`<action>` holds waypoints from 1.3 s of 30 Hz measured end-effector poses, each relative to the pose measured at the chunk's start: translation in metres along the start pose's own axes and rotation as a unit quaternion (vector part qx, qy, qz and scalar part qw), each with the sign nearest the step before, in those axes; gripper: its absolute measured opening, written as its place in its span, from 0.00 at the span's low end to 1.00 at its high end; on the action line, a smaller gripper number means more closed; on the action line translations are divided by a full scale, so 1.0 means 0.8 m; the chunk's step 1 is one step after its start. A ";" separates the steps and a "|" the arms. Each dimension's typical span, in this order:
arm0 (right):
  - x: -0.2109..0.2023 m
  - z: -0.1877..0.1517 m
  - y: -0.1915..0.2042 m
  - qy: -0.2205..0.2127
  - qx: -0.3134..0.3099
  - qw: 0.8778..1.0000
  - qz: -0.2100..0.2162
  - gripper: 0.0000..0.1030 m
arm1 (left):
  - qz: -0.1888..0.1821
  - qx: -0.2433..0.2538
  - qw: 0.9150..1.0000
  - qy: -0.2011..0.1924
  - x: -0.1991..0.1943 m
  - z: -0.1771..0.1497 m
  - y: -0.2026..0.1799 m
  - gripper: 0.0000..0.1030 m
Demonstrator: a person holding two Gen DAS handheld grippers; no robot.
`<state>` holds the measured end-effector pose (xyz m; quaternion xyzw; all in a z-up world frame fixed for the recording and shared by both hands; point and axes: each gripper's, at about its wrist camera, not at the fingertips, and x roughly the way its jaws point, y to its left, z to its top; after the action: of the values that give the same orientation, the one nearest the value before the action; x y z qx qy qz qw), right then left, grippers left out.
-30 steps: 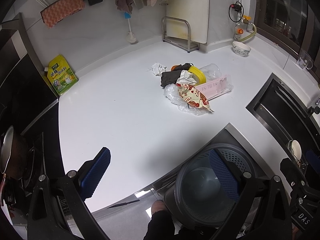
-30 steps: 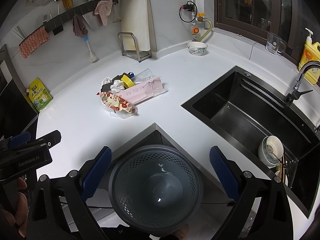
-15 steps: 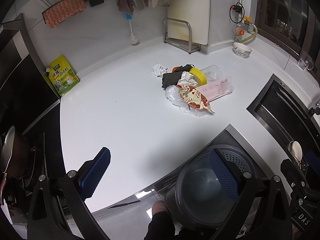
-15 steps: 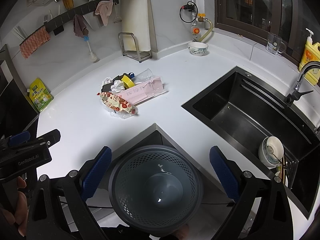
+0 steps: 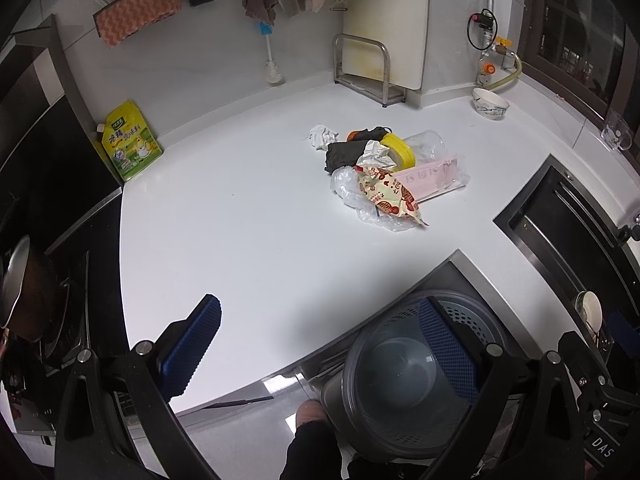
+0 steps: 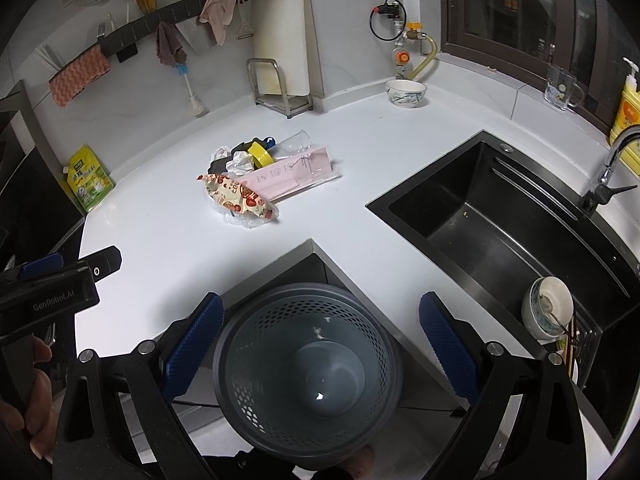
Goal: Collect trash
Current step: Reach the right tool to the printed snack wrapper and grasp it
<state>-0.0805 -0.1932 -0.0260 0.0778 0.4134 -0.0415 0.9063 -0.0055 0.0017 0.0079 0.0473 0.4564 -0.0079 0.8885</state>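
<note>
Both the left tongs (image 5: 320, 348) and the right tongs (image 6: 320, 348) gape wide and empty. The trash (image 6: 256, 184) lies heaped mid-desk (image 6: 168, 248), well beyond the bin (image 6: 308, 380), which stands empty below the desk's inner corner, handy for drops.

Both tools: black frames, silver screws, blue ribbed pads (image 6: 191, 346); "GenRobot.AI" printed on left tool (image 6: 48, 292).

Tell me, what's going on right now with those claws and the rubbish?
Both grippers, left and right, open, empty. Trash pile untouched on counter. Bin empty below. Nothing blocking.
</note>
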 end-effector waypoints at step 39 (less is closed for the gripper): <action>0.271 0.113 0.124 -0.017 -0.086 0.996 0.008 0.91 | -0.089 0.082 0.993 -0.001 0.235 0.112 0.090 0.94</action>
<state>0.1420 -0.1135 -0.1208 0.0025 0.3989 0.0004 0.9170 0.1808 0.0703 -0.0872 0.0787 0.4562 -0.1247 0.8776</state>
